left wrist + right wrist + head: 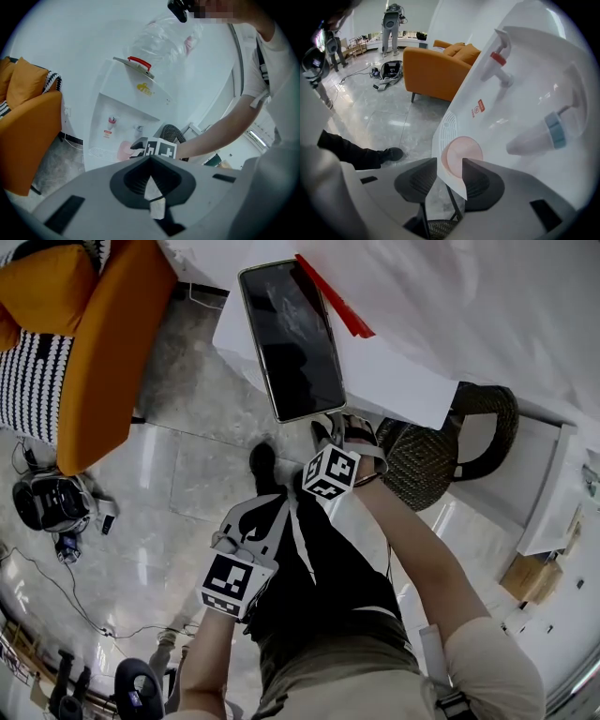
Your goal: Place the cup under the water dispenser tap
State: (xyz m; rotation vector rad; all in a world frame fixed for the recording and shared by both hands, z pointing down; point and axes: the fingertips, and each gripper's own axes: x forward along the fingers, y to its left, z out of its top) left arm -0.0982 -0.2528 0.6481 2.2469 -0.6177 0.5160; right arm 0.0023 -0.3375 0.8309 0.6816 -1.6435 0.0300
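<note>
**Pink cup in the dispenser recess, right fingers spread at it**

The pink cup (459, 157) stands on the white drip surface (449, 124) in the recess of the water dispenser (525, 117). It is lower than the red tap (498, 58) and the blue tap (554, 130); which one it stands under cannot be told. The right gripper (449, 164) reaches in with its fingers released and apart, the cup just past their tips and partly behind one of them. The left gripper (150, 164) hangs back from the dispenser, fingers clenched together on nothing.

A clear water bottle (164, 40) tops the dispenser. An orange armchair (112, 343) with a striped cushion (37, 381) sits to its left and a dark wicker basket (422, 460) to its right, on a glossy grey tiled floor (178, 474) with cables and gear lying about. Another person (391, 23) stands far across the room.
</note>
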